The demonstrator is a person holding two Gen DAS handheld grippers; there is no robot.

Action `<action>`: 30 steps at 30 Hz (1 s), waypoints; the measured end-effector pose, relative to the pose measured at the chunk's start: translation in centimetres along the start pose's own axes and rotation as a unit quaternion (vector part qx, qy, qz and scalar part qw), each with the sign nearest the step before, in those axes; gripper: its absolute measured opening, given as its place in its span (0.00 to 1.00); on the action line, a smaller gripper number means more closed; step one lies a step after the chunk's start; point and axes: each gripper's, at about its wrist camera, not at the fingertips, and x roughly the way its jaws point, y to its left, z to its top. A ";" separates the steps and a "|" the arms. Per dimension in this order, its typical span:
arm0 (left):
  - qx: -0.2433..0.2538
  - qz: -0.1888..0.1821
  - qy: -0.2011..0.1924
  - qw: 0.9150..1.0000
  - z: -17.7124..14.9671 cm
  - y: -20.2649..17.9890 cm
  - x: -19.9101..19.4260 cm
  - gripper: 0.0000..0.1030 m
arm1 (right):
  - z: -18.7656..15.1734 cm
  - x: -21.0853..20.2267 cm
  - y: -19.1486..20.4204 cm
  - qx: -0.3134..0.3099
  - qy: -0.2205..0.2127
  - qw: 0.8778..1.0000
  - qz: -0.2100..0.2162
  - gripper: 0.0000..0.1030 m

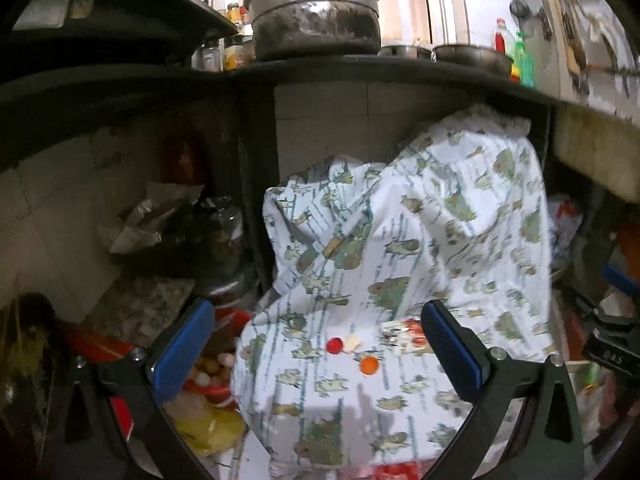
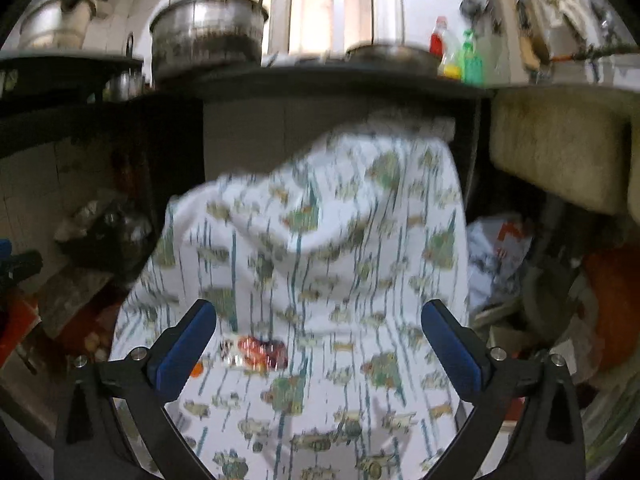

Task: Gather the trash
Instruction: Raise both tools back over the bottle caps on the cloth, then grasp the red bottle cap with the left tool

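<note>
Both the left gripper (image 1: 316,344) and right gripper (image 2: 318,344) gape empty above the printed cloth (image 1: 400,240).

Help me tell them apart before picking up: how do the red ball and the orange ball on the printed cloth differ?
In the left wrist view, the red ball is glossy red and sits farther up the printed cloth; the orange ball is matte orange, lower and to the right. They lie apart. Both are small, round, and rest on the cloth.

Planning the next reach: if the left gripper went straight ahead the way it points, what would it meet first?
Most likely the printed cloth draped under the counter; the left gripper, jaws open, faces it directly, though depth is unclear.
</note>
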 end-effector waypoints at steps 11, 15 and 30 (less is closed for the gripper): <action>-0.021 0.007 0.054 0.998 -0.1 0.8 5.6 1.00 | -1.2 5.5 -0.9 0.017 0.070 0.997 -0.020 1.00; -0.005 0.015 0.063 0.998 0.3 1.2 7.4 1.00 | -1.2 6.0 -1.2 0.023 0.079 0.996 -0.020 1.00; -0.060 -0.049 0.184 0.980 -0.6 3.3 15.6 1.00 | -0.9 7.7 -1.4 0.038 0.116 0.992 -0.013 0.94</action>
